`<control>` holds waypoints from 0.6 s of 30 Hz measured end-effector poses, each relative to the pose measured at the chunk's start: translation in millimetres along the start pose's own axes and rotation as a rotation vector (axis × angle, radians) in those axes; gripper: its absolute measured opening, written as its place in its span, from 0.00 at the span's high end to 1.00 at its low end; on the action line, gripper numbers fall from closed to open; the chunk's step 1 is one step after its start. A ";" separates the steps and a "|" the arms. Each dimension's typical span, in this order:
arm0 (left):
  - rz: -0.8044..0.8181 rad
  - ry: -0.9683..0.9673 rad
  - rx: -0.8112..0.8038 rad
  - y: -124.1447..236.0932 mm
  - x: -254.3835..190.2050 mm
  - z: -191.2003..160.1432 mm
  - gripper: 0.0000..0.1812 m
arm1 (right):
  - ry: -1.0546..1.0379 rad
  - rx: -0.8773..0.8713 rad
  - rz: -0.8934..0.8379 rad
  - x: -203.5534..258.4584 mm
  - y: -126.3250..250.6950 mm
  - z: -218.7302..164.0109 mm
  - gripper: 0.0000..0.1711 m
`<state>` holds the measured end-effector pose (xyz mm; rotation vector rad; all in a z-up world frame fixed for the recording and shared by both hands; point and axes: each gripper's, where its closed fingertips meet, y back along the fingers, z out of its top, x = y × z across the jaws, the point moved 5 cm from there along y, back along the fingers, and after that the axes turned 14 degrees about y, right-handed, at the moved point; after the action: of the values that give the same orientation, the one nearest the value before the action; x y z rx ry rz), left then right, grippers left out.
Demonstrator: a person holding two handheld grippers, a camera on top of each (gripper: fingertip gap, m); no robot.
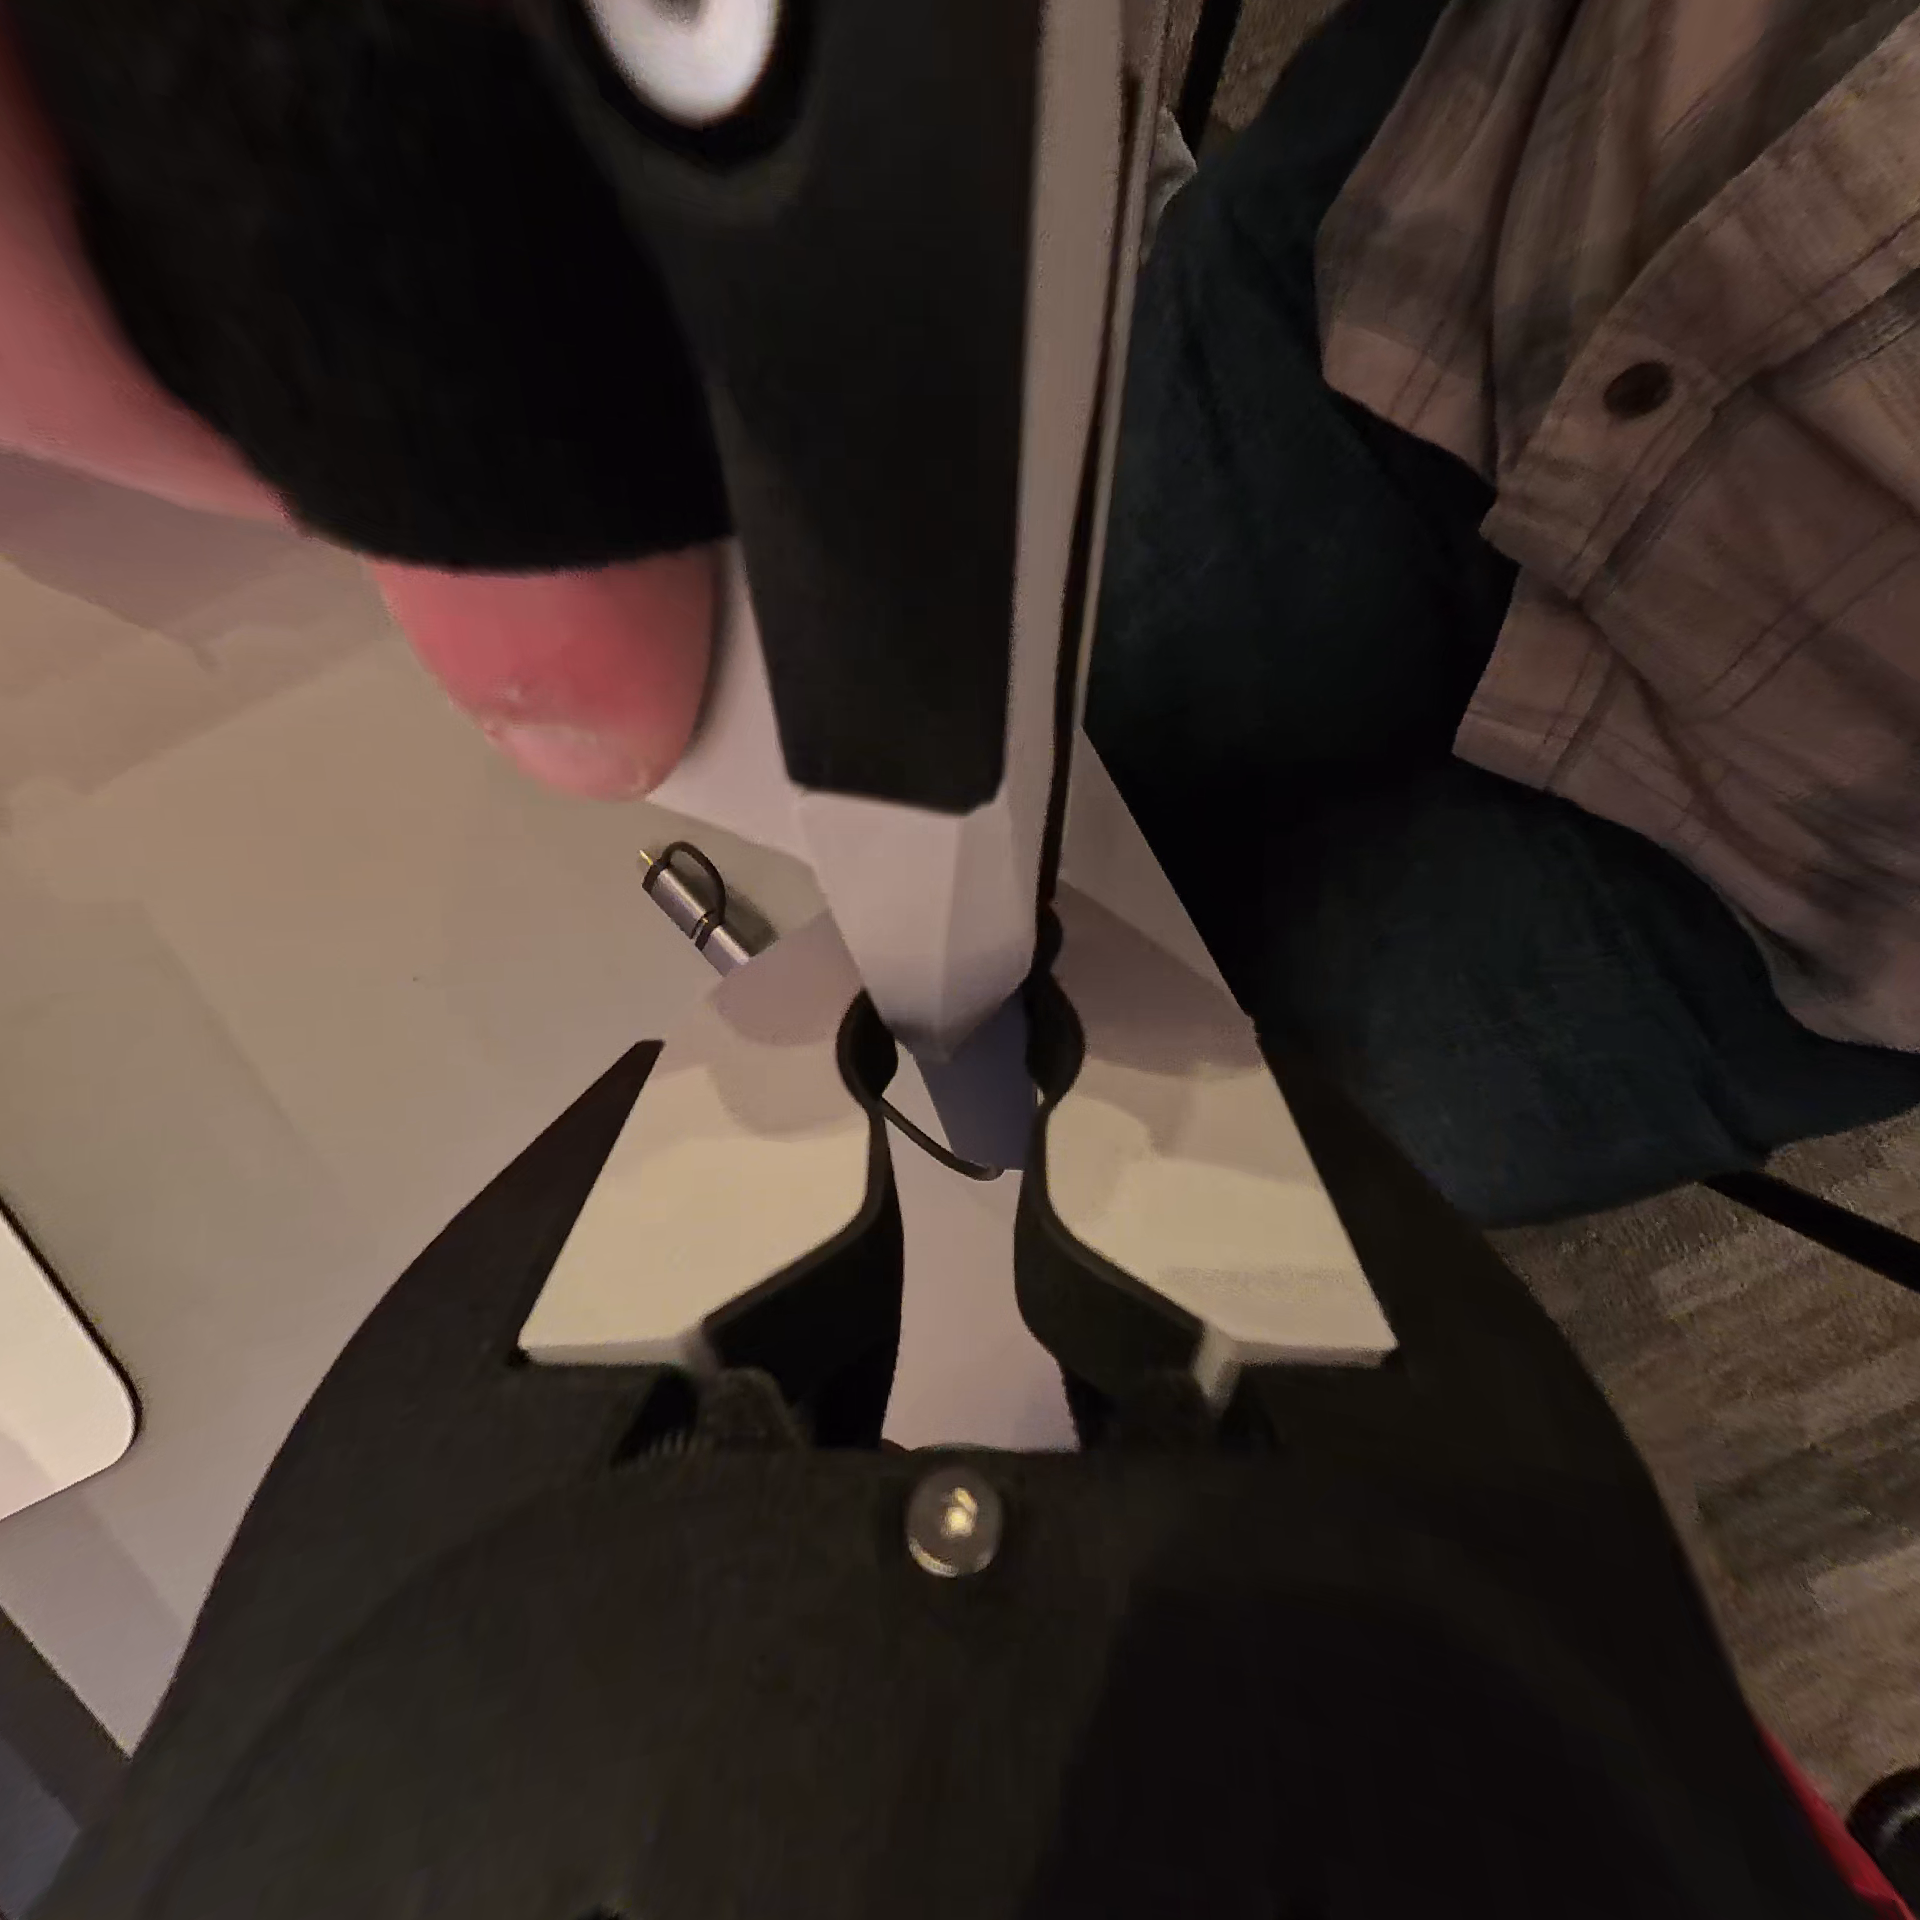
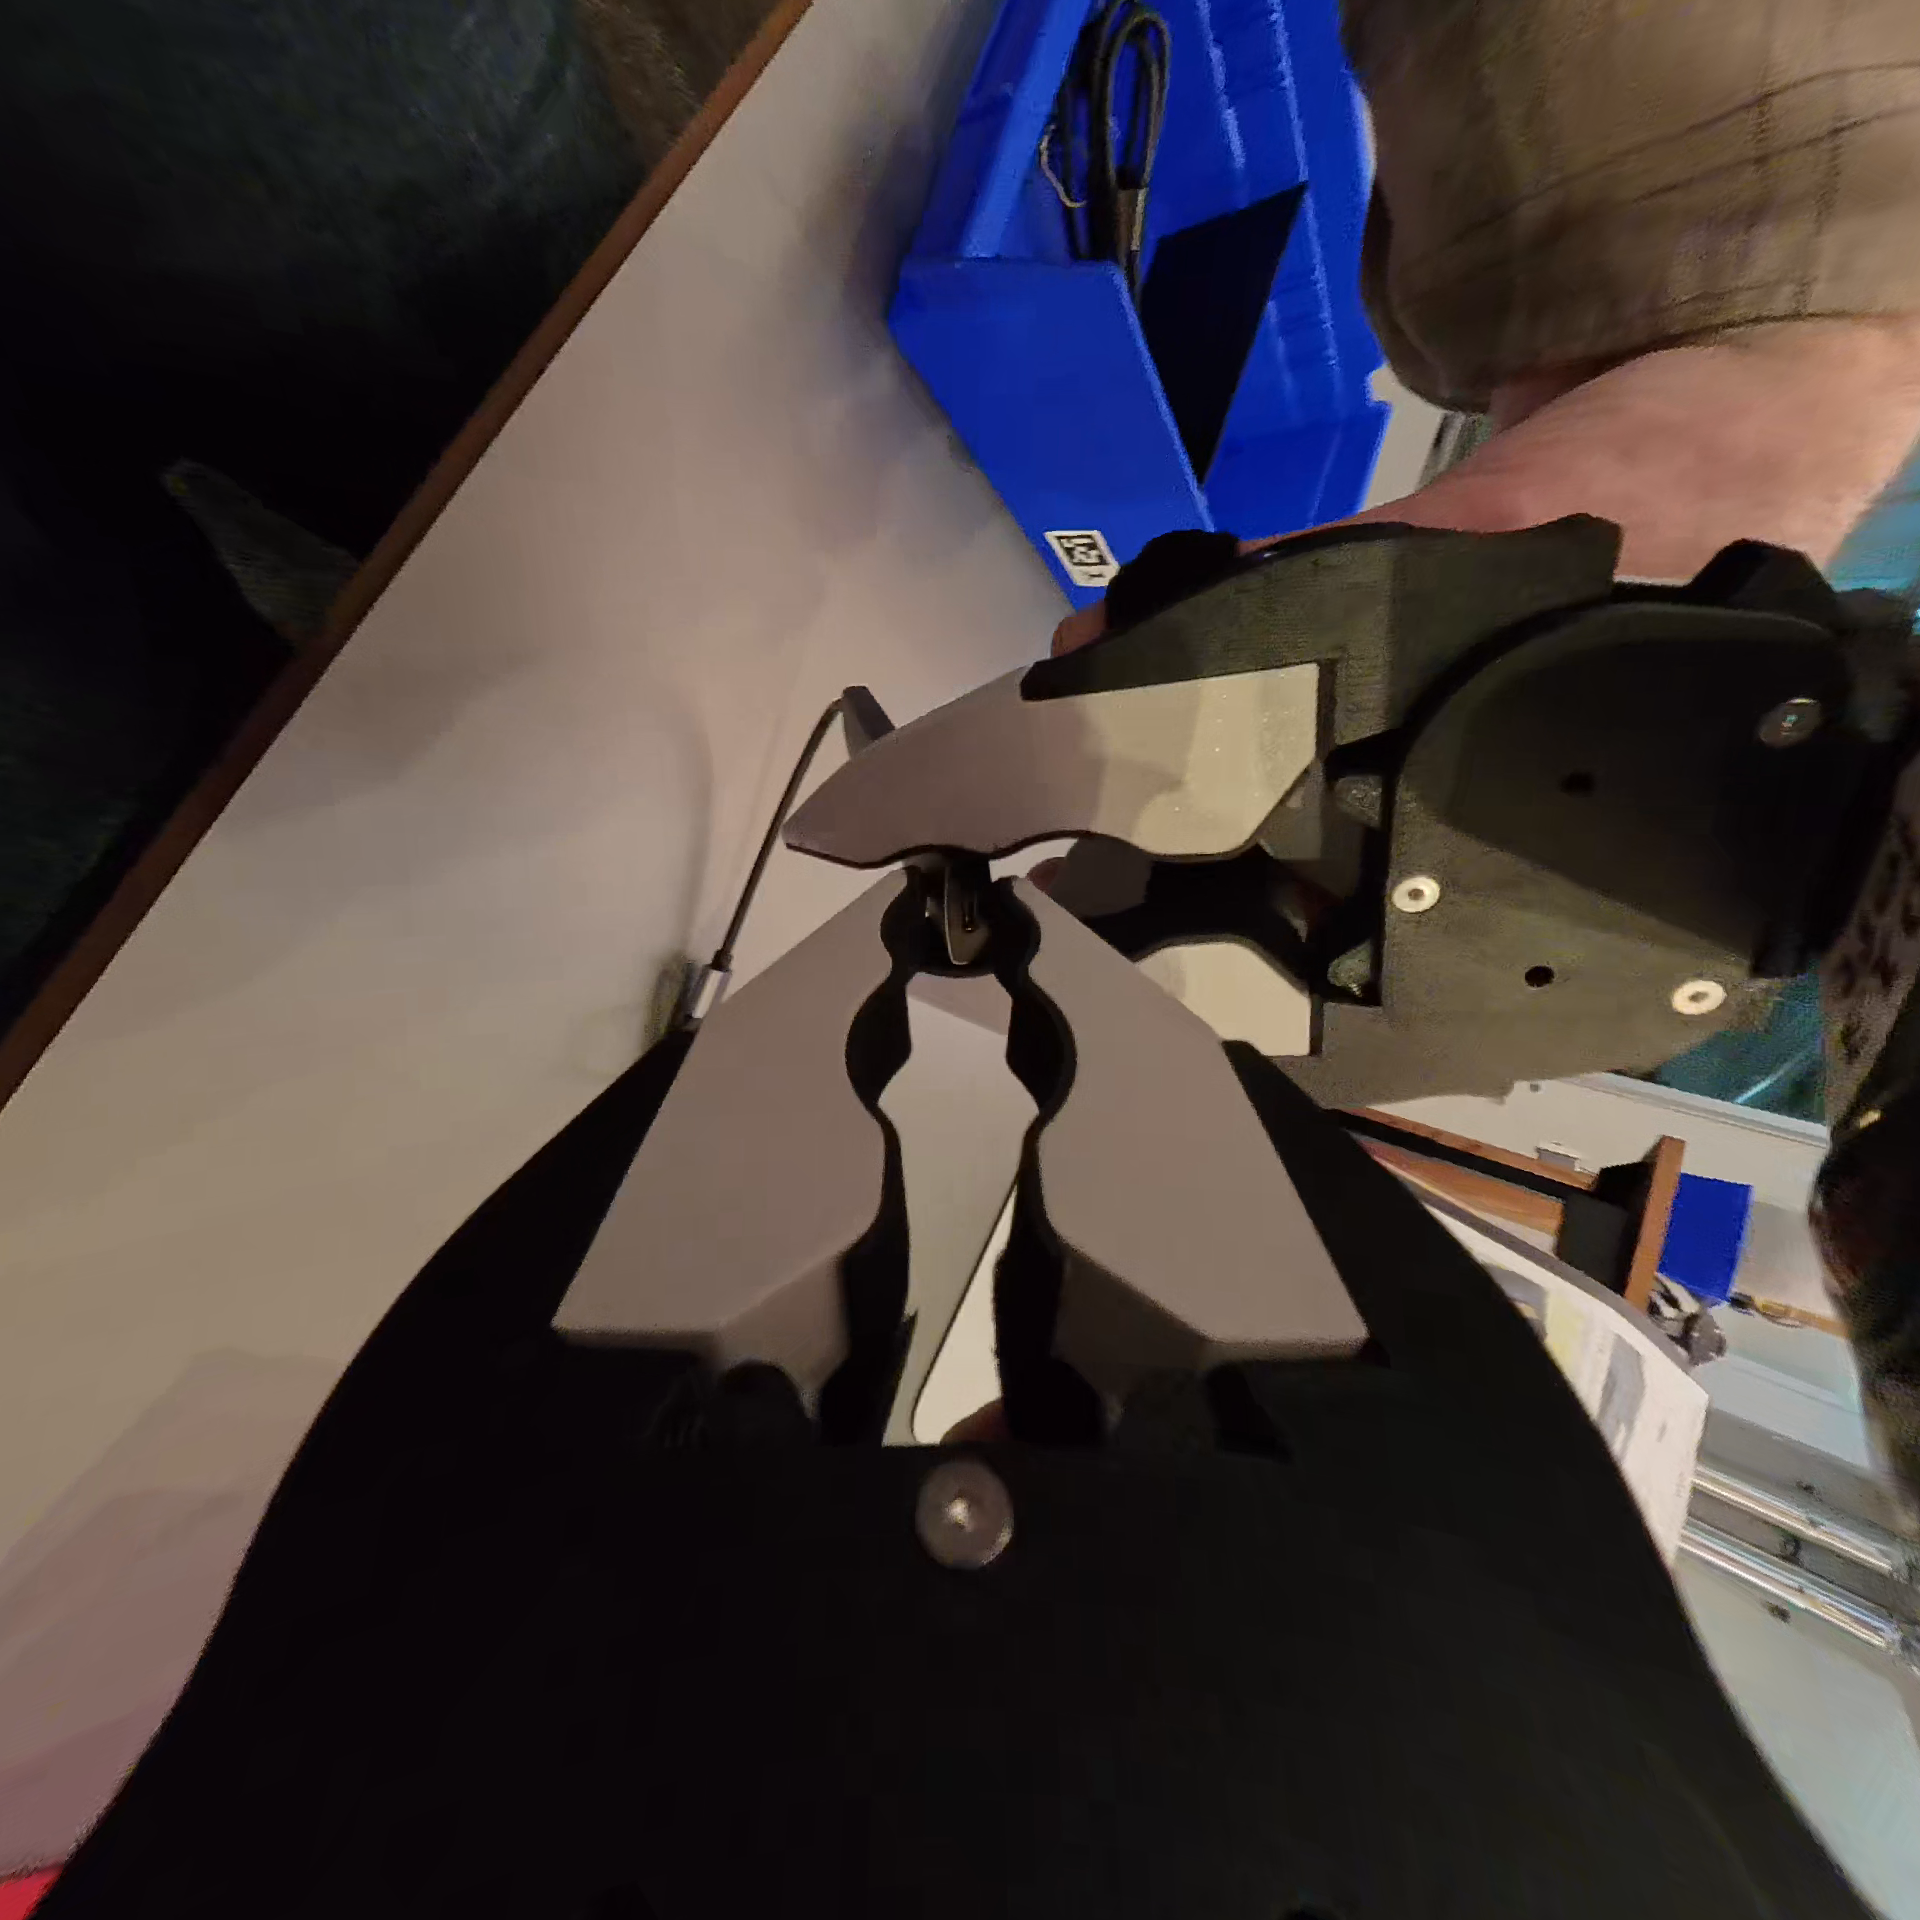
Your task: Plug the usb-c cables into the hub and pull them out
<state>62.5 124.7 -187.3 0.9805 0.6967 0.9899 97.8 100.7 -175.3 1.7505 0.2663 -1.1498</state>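
White tabletop [image 2: 499, 675] with a brown wooden edge; grey carpet [image 1: 1714, 1403] beyond that edge.

Small grey hub [image 1: 982, 1086] raised just over the tabletop, near its edge, pinched from two sides. Clamped across it by the left tool [image 1: 961, 1049], black inner pads pressed to both flanks. Gripped at the far end by the right tool [image 2: 961, 909], fingertips drawn in tight around a dark flat face with a narrow slot. That face is taken for the hub's end, though too dark to be sure. Tips of the two tools meeting at the hub, nearly at right angles.

Thin black cable [image 2: 774, 831] curving away from the hub's side down to a silver plug [image 1: 694, 906]. Lying flat on the tabletop just beside the hub, apart from it, with a small black loop around its barrel. Not seated in any port.

Bare thumb [image 1: 561, 675] close above the hub, pressed on the right tool's black body. Well beyond the hub, a blue bin [image 2: 1039, 343] on the tabletop with coiled black cables [image 2: 1117, 156] inside. Off past the edge, a plaid shirt [image 1: 1662, 416] and dark trousers.
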 end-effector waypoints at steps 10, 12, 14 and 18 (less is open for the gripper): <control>0.163 0.003 0.091 -2.9 20.2 -7.9 0.83 | -0.112 0.083 -0.068 6.3 -0.3 -20.3 0.96; 0.236 0.006 0.116 0.8 27.6 -11.4 0.78 | -0.128 0.111 -0.073 8.9 2.6 -29.2 0.96; 0.293 0.018 0.076 9.2 33.1 -9.5 0.76 | -0.147 0.148 -0.089 10.0 7.8 -39.8 0.96; 0.497 0.088 -0.038 41.2 51.0 -9.2 0.75 | -0.212 0.215 -0.136 8.6 29.7 -65.0 0.96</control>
<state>60.7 183.1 -156.3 1.1077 0.5107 1.4821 158.3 136.5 -159.8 1.7979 0.1388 -1.4974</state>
